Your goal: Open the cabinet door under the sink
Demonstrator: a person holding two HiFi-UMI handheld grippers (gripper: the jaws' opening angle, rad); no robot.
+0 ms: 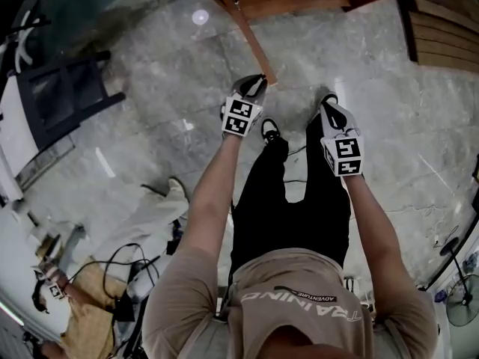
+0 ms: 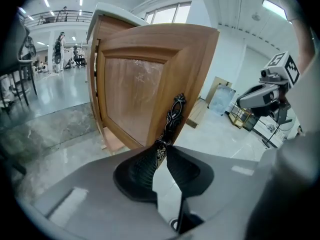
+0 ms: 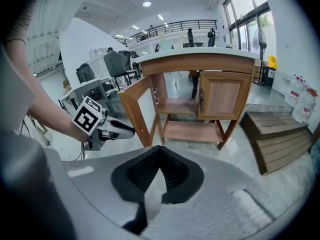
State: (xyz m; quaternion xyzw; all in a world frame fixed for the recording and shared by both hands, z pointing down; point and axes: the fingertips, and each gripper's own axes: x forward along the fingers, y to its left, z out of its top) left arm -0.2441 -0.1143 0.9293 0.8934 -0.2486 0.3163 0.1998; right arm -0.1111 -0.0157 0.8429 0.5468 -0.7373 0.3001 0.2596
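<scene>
Down the head view we go: both arms out over the grey marble floor (image 1: 150, 73), the left gripper (image 1: 253, 88) up at centre frame, nose against the edge of the cabinet door (image 1: 251, 40). The door stands swung out from the cabinet (image 3: 200, 64), which sits under a white top in the upper middle of the right gripper view.

Into the left gripper view, and there's the catch: the ribbed black jaws are clamped on the lower end of the ornate dark metal handle (image 2: 172, 116), which runs up the door's right edge in mid frame. The wood panel fills the upper centre, tilted away to the left.

The right gripper (image 1: 329, 103) hangs just right of the left one, clear of the furniture. In its own view the jaws meet at the tips with nothing between them, only floor behind. Beyond them, the open shelves (image 3: 182, 106) show in the middle, and the second door (image 3: 222, 96) sits flush at right with its own dark handle (image 3: 202, 100). A slatted wooden platform (image 3: 275, 139) lies at the right edge.

Writing? The person's beige shirt (image 1: 299, 290), lower centre of the head view, reads "TRAININ" upside down, the last letter curling out of sight, with a small patch reading "ADVENTURE". The marker cubes carry black-and-white squares only, no letters.
</scene>
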